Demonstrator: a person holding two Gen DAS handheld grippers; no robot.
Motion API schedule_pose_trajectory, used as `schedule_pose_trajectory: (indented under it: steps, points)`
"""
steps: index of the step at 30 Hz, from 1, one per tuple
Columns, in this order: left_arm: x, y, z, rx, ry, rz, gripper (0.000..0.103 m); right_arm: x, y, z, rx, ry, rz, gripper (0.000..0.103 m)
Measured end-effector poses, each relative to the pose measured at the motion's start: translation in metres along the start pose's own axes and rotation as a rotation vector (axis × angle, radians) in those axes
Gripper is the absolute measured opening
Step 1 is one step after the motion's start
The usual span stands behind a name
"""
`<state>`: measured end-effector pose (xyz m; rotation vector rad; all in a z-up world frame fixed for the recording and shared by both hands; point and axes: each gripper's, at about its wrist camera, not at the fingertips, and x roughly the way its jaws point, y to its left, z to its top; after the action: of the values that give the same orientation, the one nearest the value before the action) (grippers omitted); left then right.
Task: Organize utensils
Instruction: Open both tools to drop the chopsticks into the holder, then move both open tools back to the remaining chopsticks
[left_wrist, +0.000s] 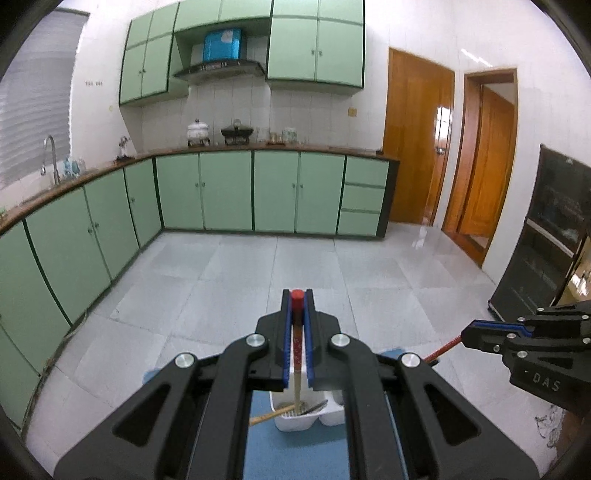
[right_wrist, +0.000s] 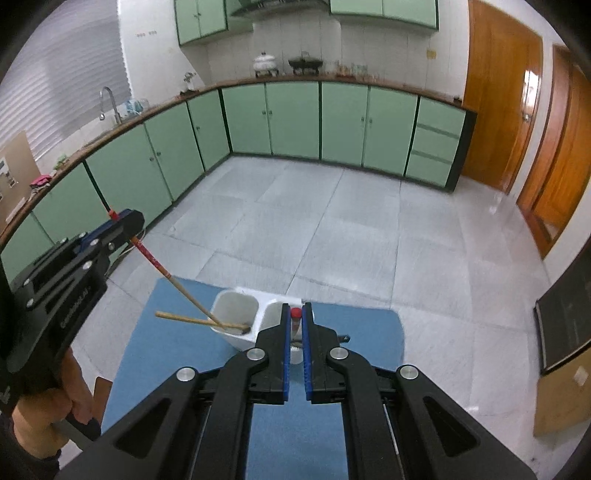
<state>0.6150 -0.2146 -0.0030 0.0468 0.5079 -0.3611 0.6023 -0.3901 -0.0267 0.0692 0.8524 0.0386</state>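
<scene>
Both grippers pinch red-topped chopsticks: my left gripper (left_wrist: 297, 295) holds one chopstick (right_wrist: 177, 284) with its tip inside the white holder (right_wrist: 236, 325), while my right gripper (right_wrist: 294, 312) clamps the second chopstick (right_wrist: 295, 321) above the holder's other compartment. I judge I'm mid-insertion; next, lower and release.

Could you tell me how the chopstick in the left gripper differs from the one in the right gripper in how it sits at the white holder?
The left gripper holds its chopstick slanted, tip down in the white holder's left compartment, by a loose one. The right gripper's chopstick is seen end-on by the right compartment; its tip is hidden. Both are red-topped and clamped near the top.
</scene>
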Motion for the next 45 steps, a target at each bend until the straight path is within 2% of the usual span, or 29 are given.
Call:
schedule_pose_trajectory:
  steps: [4, 6, 8, 10, 11, 12, 15, 18, 19, 21, 23, 26, 29, 32, 37, 45]
  points:
    - [0.02, 0.007, -0.018, 0.004, 0.043, 0.005, 0.007, 0.026, -0.003, -0.011, -0.003, 0.035, 0.022, 0.006]
    - [0.017, 0.01, -0.02, 0.009, 0.047, 0.005, 0.017, 0.024, -0.006, -0.016, 0.002, 0.017, 0.025, 0.008]
    - [0.003, 0.016, -0.019, 0.013, 0.035, 0.002, 0.021, 0.014, -0.01, -0.022, 0.008, -0.01, 0.028, 0.009]
    - [-0.014, 0.022, -0.02, 0.014, 0.023, -0.005, 0.031, -0.001, -0.016, -0.031, 0.011, -0.044, 0.034, 0.01]
    - [-0.023, 0.025, -0.021, 0.019, 0.017, 0.003, 0.039, -0.012, -0.019, -0.041, 0.003, -0.071, 0.032, 0.011]
    - [-0.034, 0.028, -0.025, 0.021, 0.013, 0.012, 0.042, -0.021, -0.02, -0.05, 0.0, -0.084, 0.039, 0.012]
    - [-0.071, 0.04, -0.049, 0.04, 0.024, 0.012, 0.043, -0.045, -0.022, -0.083, -0.005, -0.125, 0.051, 0.014]
    - [-0.106, 0.054, -0.086, 0.033, 0.032, 0.015, 0.049, -0.066, -0.02, -0.134, -0.038, -0.171, 0.043, 0.018]
    - [-0.116, 0.059, -0.1, 0.031, 0.037, 0.017, 0.049, -0.07, -0.019, -0.154, -0.049, -0.181, 0.045, 0.022]
    - [-0.134, 0.065, -0.129, 0.032, 0.035, 0.027, 0.052, -0.073, -0.013, -0.201, -0.063, -0.192, 0.047, 0.024]
    - [-0.155, 0.071, -0.175, 0.027, 0.037, 0.05, 0.056, -0.065, -0.004, -0.258, -0.072, -0.173, 0.053, 0.025]
    - [-0.176, 0.076, -0.238, -0.005, 0.067, 0.063, 0.056, -0.048, 0.013, -0.33, -0.074, -0.15, 0.064, 0.025]
    - [-0.191, 0.075, -0.294, -0.019, 0.08, 0.087, 0.058, -0.03, 0.041, -0.39, -0.102, -0.131, 0.065, 0.025]
    - [-0.197, 0.07, -0.338, -0.032, 0.125, 0.09, 0.059, -0.016, 0.067, -0.427, -0.14, -0.11, 0.076, 0.025]
    - [-0.199, 0.07, -0.375, -0.116, 0.177, 0.077, 0.059, 0.002, 0.101, -0.446, -0.225, -0.115, 0.064, 0.025]
    - [-0.2, 0.067, -0.383, -0.128, 0.185, 0.067, 0.059, 0.021, 0.116, -0.434, -0.223, -0.164, 0.061, 0.025]
